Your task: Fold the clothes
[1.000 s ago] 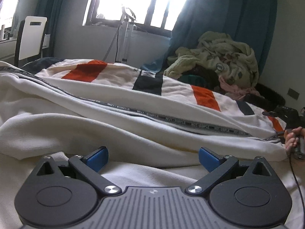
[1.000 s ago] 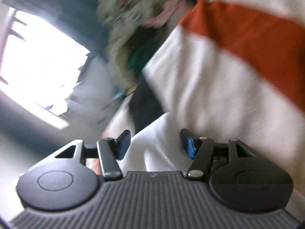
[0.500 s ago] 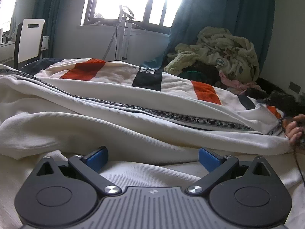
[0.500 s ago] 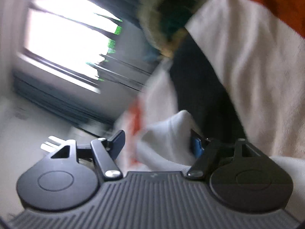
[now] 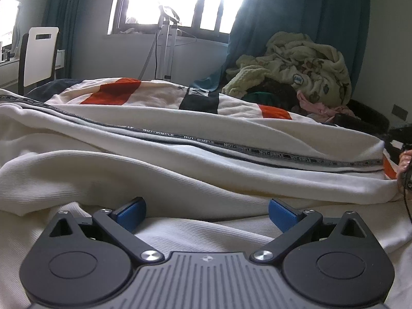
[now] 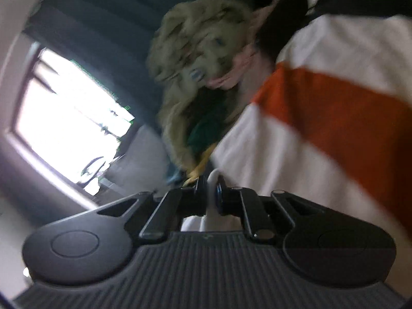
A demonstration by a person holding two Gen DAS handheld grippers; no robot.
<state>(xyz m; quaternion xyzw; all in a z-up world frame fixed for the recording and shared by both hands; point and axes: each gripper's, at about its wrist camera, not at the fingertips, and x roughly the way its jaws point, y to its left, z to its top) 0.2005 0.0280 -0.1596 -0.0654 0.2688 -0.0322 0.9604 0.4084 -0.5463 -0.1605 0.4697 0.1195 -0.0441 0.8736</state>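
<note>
Across the bed, filling most of the left wrist view, lies a large striped blanket (image 5: 159, 95), cream with orange and black blocks. On top of it, nearer the camera, lies the cream garment (image 5: 180, 164), spread lengthwise in long soft folds; a dark printed tape runs along it from left to right. Its ribbed cloth reaches right up to the left gripper and passes under it.

Behind the bed: a bright window (image 5: 180, 0), teal curtain (image 5: 296, 20) to the right of it, a white chair (image 5: 38, 54) at far left. A heap of pale fleecy laundry (image 5: 296, 64) sits on the far right corner of the bed, with a green piece and a pink piece at its base.

Left gripper (image 5: 206, 215): jaws stand wide apart, blue pads clear of the cloth, nothing between them; it rests low over the garment's near edge.

Right gripper (image 6: 211, 195): clenched on a thin fold of the cream garment, which pokes up as a small white loop between the pads. This view is tilted and motion-blurred; the striped blanket fills its right side, the laundry heap is top centre, the window at left.

At the far right edge of the left wrist view, a person's hand (image 5: 404, 164) shows beside the garment's end, only partly in frame.
</note>
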